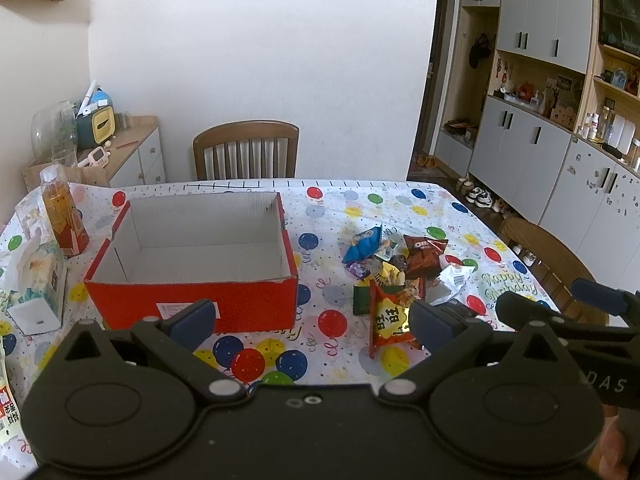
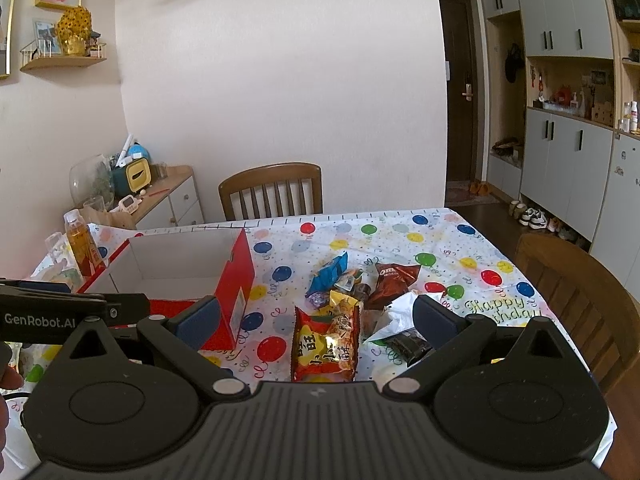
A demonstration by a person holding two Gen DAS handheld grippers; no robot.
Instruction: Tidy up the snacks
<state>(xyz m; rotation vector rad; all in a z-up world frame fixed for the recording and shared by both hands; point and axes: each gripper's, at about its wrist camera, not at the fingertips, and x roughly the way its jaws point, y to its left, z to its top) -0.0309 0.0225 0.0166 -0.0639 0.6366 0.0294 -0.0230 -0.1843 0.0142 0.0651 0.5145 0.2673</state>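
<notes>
Crinkly foil snack packets (image 2: 348,308) beside rectangular cardboard box (image 1: 192,268).

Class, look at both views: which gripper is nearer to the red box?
Left. The left gripper hovers open just in front of the red box. The right gripper hovers open further right, in front of the snack pile.

Bare tablecloth (image 1: 320,240) lies open between the red box (image 1: 192,304) and the snack pile (image 1: 394,276).

Both wrist views look forward from the table's near edge, left beside right, sharing the red box (image 1: 192,280), snack pile (image 2: 352,304) and far chair (image 1: 246,148).
</notes>
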